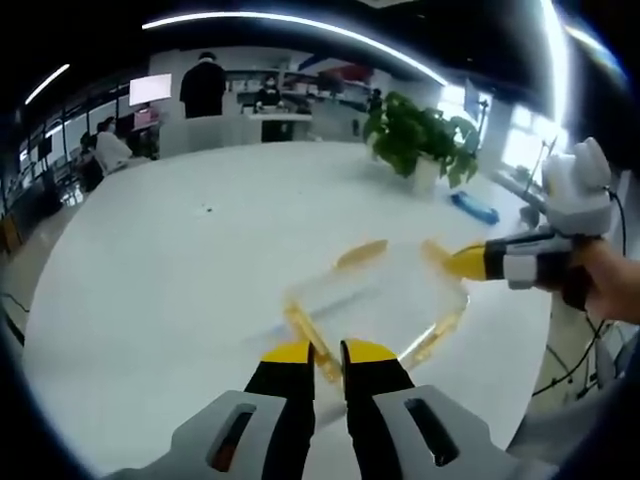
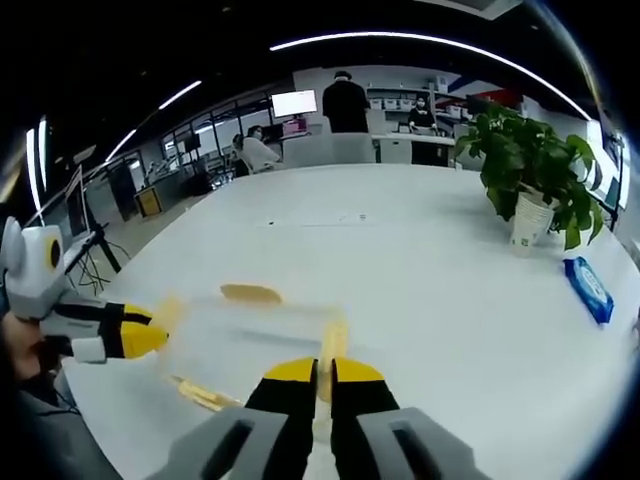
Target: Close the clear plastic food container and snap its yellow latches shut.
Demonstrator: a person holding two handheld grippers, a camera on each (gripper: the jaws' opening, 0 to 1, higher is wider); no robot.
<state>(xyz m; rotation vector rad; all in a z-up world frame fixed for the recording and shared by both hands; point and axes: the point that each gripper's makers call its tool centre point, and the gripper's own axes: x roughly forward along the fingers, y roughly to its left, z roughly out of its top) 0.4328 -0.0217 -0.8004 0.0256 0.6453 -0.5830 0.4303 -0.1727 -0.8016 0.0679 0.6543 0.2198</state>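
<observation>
Near the table (image 1: 150,260) edge closest to the person, the container (image 1: 385,295) is flanked. The left gripper (image 1: 328,350) is clenched on a yellow latch (image 1: 305,335); the right gripper (image 2: 325,368) is pinched on another latch (image 2: 333,340). Latching is judged underway; firm inward pressing is required next.

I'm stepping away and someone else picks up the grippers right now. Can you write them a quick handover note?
Left gripper: jaws nearly together at the near yellow latch of the container; whether they pinch it is unclear.
Right gripper: jaws nearly together at the latch on its side.
Container: on the white table, between the two grippers, lid apparently on; motion blur hides the seal. Other latches still stick out.
Done: lid seems placed.
Left: snap all the yellow latches down and check each one.
Nearby: potted plant and blue item, off to the right of the right gripper view.
</observation>
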